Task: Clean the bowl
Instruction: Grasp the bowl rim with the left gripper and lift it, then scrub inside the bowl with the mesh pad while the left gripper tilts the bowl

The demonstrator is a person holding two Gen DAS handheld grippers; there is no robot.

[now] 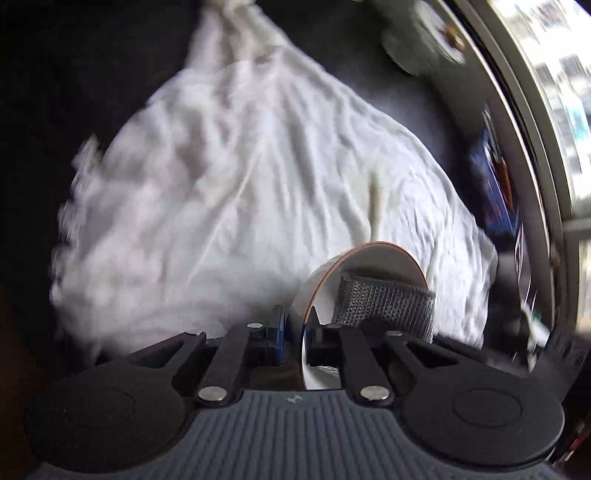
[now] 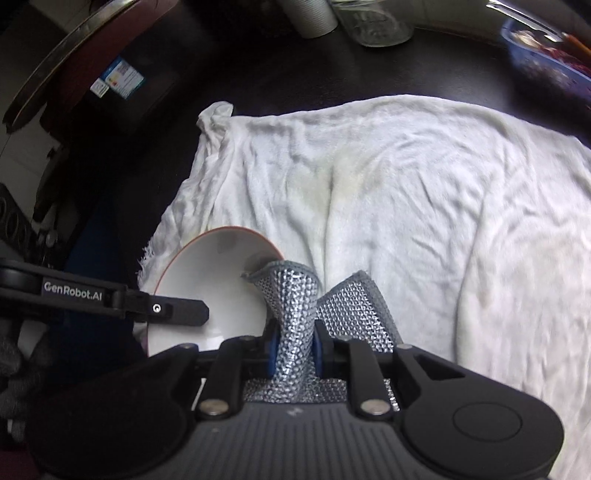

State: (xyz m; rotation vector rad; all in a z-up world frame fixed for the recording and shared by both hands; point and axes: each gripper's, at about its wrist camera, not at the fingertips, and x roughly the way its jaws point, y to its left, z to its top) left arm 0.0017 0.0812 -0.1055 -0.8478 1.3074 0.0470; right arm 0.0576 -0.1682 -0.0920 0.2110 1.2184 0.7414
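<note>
**Bowl tipped for scrubbing**

L tongs (image 1: 295,325) pinch the bowl (image 2: 210,280) by its rim, one finger inside, one outside, holding it tilted on edge over the towel (image 2: 406,184), prob. so the inside faces the R side. R tongs (image 2: 293,343) are clamped on a silver mesh cloth (image 2: 295,295), bunched upright so its free end reaches the bowl's inner wall near the orange rim. Towel covers the dark bench (image 2: 295,74), likely to catch drips. Jar (image 2: 373,22) and a white cup (image 2: 314,16) stand well apart at the back.
</note>
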